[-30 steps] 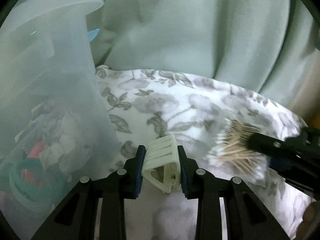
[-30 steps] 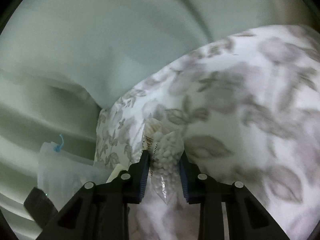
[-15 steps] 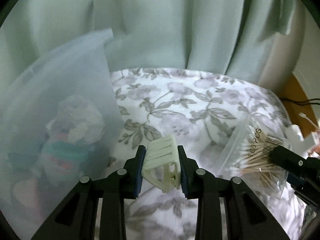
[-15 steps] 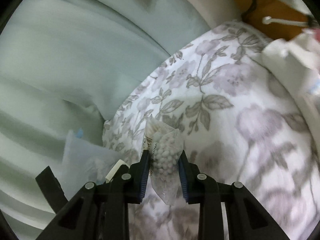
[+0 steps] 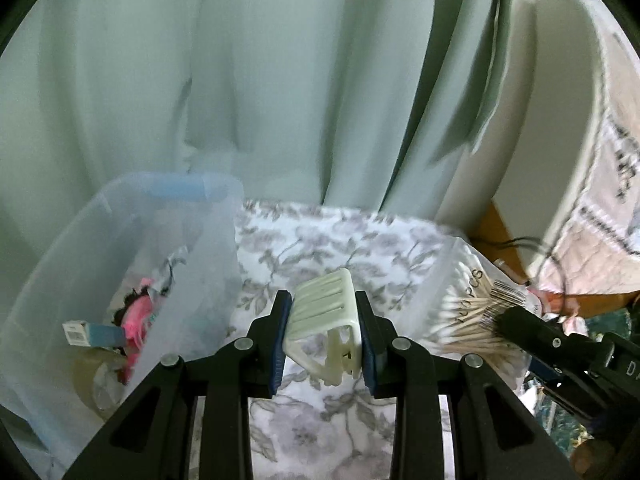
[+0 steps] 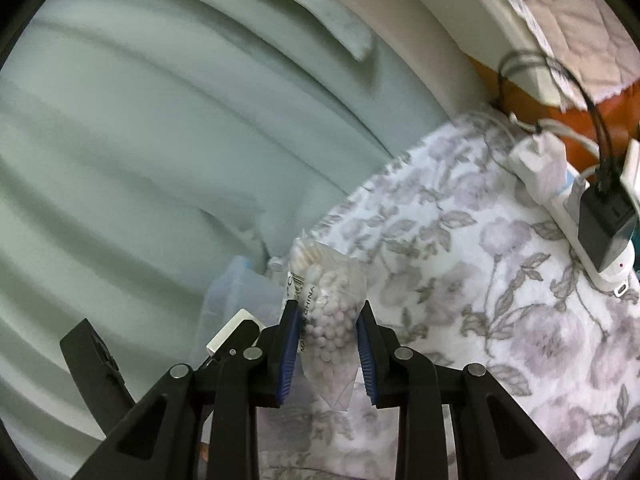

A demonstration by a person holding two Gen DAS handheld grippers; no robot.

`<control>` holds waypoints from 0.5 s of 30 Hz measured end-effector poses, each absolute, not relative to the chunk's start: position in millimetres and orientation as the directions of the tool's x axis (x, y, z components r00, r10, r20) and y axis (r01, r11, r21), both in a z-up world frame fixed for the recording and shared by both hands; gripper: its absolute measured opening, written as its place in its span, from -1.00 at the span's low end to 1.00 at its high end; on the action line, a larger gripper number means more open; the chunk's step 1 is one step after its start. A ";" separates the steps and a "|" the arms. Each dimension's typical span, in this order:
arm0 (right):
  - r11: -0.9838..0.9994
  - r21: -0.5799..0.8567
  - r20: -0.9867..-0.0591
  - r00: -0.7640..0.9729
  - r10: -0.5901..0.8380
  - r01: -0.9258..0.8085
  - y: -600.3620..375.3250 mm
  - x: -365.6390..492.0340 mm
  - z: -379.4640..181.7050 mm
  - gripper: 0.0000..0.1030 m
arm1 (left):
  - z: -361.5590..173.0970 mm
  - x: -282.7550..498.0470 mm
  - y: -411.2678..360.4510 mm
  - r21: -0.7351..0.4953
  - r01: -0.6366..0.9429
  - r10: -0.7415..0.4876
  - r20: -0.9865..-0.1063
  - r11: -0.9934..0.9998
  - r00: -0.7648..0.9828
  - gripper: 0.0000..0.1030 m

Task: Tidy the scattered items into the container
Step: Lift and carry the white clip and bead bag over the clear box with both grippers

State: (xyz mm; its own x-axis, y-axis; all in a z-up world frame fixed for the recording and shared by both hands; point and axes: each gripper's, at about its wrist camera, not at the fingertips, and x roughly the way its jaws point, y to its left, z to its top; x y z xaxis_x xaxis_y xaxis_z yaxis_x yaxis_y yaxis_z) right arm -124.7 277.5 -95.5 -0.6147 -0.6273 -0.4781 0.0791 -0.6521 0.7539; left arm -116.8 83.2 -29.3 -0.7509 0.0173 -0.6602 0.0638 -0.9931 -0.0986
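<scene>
Floral bedspread (image 5: 320,240) below: my left gripper (image 5: 322,340) clamps a cream hair claw (image 5: 324,316), my right gripper (image 6: 327,356) a swab bag (image 6: 332,320); both remain outside the part-filled bin (image 5: 48,280).

The left tool (image 5: 323,340) is clamped on a clip (image 5: 325,312); the right tool (image 6: 328,354), at its 3 o'clock, grips a bag (image 6: 332,320).

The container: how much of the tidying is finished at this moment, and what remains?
Done: the clear container already holds a pink item and a small blue box. In hand: the left gripper clamps a cream hair claw; the right gripper clamps a bag of cotton swabs. Left: both must go into the container. No other loose items show on the floral cloth.
</scene>
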 end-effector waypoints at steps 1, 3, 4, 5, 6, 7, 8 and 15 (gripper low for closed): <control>-0.647 0.757 -0.464 -0.622 -0.631 0.092 277.2 -120.1 -88.6 -0.42 | -23.0 -112.7 82.8 -0.105 0.061 0.022 -0.650 -0.993 -0.760 -0.38; -0.641 0.758 -0.436 -0.637 -0.635 0.120 276.1 -111.4 -73.6 -0.42 | -8.7 -103.0 79.4 -0.116 0.055 0.030 -0.628 -0.992 -0.778 -0.38; -0.640 0.756 -0.423 -0.647 -0.635 0.134 275.7 -107.3 -65.9 -0.42 | -2.4 -99.1 77.5 -0.118 0.053 0.031 -0.617 -0.992 -0.787 -0.38; -0.637 0.757 -0.407 -0.655 -0.637 0.149 275.2 -103.4 -58.3 -0.42 | 3.8 -95.2 75.6 -0.120 0.051 0.032 -0.605 -0.991 -0.795 -0.38; -0.633 0.757 -0.390 -0.664 -0.638 0.164 274.7 -99.5 -50.7 -0.45 | 9.2 -91.4 73.2 -0.123 0.050 0.033 -0.595 -0.991 -0.803 -0.38; -0.628 0.758 -0.374 -0.670 -0.642 0.178 274.0 -96.0 -43.3 -0.45 | 14.7 -87.6 70.8 -0.126 0.048 0.035 -0.584 -0.991 -0.811 -0.38; -0.627 0.754 -0.359 -0.677 -0.643 0.195 272.3 -91.9 -34.4 -0.45 | 20.1 -83.8 68.5 -0.129 0.046 0.036 -0.573 -0.991 -0.819 -0.38; -0.615 0.731 -0.287 -0.685 -0.669 0.295 254.5 -72.0 4.9 -0.45 | 52.1 -59.1 51.0 -0.145 0.039 0.039 -0.501 -0.989 -0.865 -0.38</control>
State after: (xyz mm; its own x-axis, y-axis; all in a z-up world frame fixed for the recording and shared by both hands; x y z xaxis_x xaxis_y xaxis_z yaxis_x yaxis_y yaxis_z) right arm -72.0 254.5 4.9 -0.6852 -0.6693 -0.2873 0.2945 -0.6154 0.7312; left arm -59.1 51.0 52.1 -0.8647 0.0390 -0.5007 0.0391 -0.9887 -0.1447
